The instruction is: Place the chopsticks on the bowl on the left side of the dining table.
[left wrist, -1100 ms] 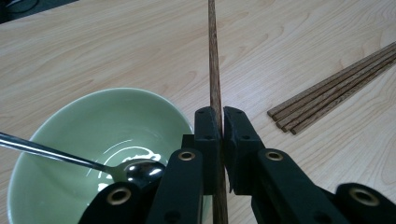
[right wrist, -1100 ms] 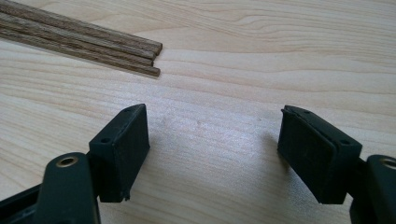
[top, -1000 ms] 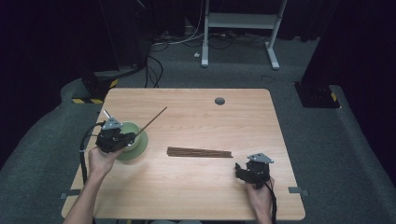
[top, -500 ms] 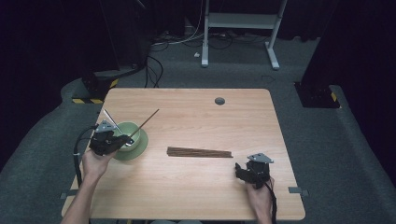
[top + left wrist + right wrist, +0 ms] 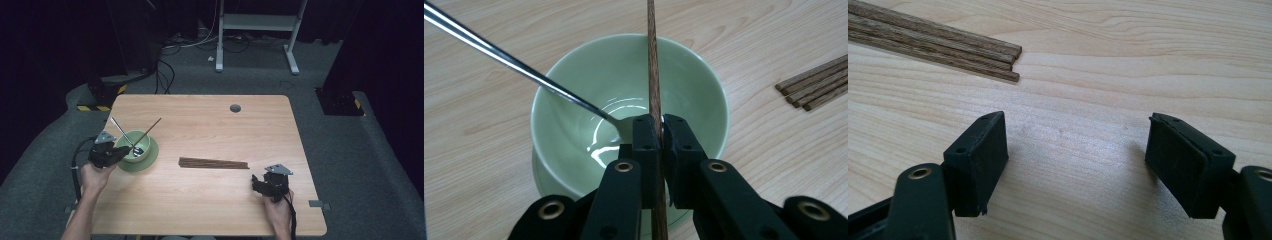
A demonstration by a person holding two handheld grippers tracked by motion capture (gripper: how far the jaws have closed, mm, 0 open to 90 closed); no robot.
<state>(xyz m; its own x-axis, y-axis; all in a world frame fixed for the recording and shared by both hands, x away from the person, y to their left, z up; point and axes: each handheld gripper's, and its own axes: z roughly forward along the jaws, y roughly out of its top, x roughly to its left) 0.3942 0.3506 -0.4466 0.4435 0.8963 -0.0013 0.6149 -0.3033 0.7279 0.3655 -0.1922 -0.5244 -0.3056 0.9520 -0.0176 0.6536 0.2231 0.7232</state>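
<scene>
A pale green bowl [image 5: 136, 145] [image 5: 589, 90] stands on a green saucer at the table's left, with a metal spoon [image 5: 122, 132] [image 5: 514, 65] leaning in it. My left gripper [image 5: 118, 154] [image 5: 661, 131] is at the bowl's near-left rim, shut on a brown wooden chopstick [image 5: 148, 132] [image 5: 653, 65] that slants up across the bowl. A bundle of chopsticks [image 5: 214, 163] [image 5: 933, 42] lies flat mid-table. My right gripper [image 5: 261, 184] [image 5: 1075, 165] rests open on the wood to the right of the bundle, nothing between its jaws.
A round cable hole [image 5: 235, 108] sits near the table's far edge [image 5: 200, 96]. Bare wood lies between the bowl and the bundle. Dark floor, cables and a metal frame [image 5: 255, 30] lie beyond the table.
My left gripper has moved left and slightly toward the person with the chopstick, so the stick now crosses over the bowl. The right gripper has stayed put.
</scene>
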